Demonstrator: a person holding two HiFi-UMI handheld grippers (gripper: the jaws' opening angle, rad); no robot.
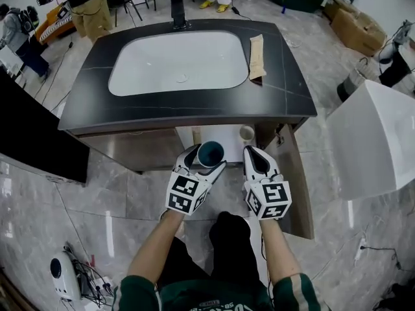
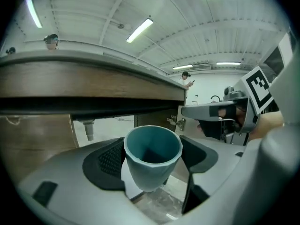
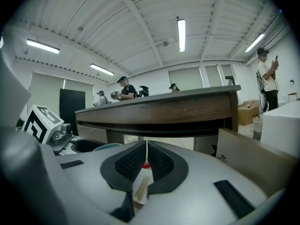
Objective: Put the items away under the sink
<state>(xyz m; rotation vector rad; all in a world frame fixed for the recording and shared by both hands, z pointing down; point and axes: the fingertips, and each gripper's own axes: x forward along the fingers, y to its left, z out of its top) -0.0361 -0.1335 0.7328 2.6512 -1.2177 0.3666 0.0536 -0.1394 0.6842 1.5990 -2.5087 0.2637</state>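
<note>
My left gripper (image 1: 206, 158) is shut on a teal cup (image 1: 211, 153), holding it upright by its sides in front of the open cabinet under the sink. In the left gripper view the cup (image 2: 152, 156) stands between the dark pads, mouth up and empty. My right gripper (image 1: 258, 155) is beside it to the right, shut with nothing in it; its pads (image 3: 159, 161) almost touch. On the white cabinet floor (image 1: 227, 137) stand a small pale cup (image 1: 246, 133) and a tan item (image 1: 196, 137). A tan packet (image 3: 140, 187) shows through the slit below the right jaws.
The dark counter (image 1: 91, 102) holds a white basin (image 1: 178, 60), a black faucet (image 1: 177, 8) and a tan packet (image 1: 256, 56). The cabinet door (image 1: 295, 173) stands open at the right. A drain pipe (image 2: 89, 128) hangs inside. A white box (image 1: 376, 135) is further right.
</note>
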